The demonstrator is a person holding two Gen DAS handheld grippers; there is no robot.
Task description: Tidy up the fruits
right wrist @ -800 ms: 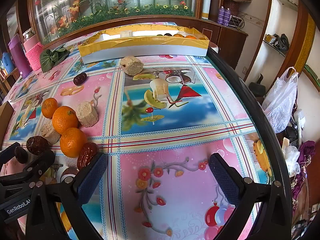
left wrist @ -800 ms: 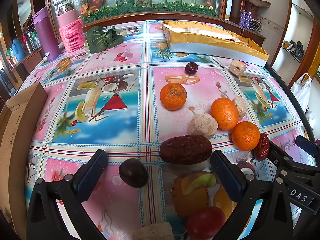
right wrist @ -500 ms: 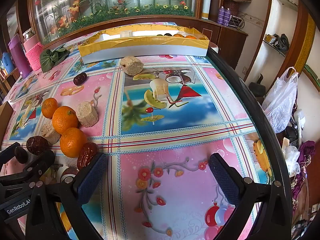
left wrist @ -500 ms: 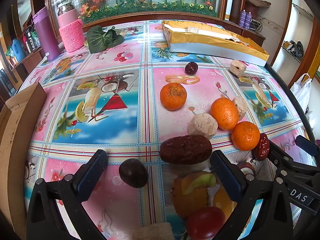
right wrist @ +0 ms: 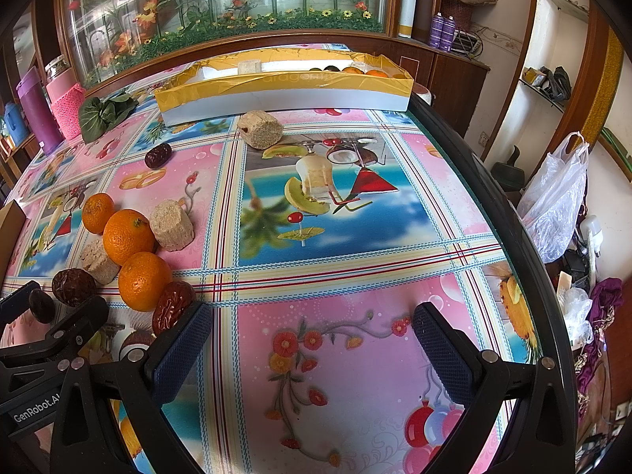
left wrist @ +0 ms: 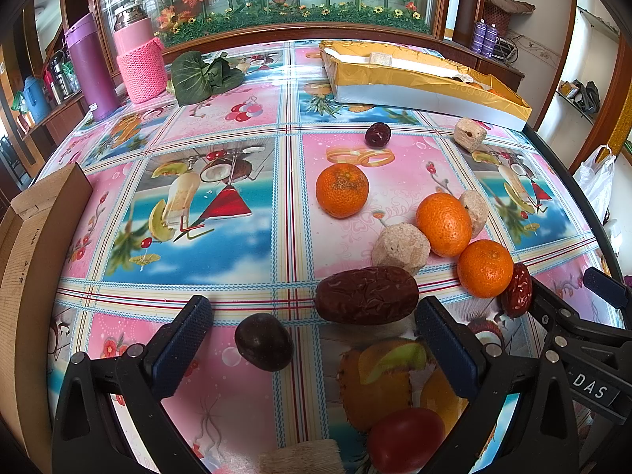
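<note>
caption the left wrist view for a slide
Open left gripper hovers over a dark plum and large date.

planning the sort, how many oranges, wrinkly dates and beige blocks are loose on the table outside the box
oranges: 3
wrinkly dates: 3
beige blocks: 4, one cut off at the left wrist view's bottom edge
total: 10
</note>
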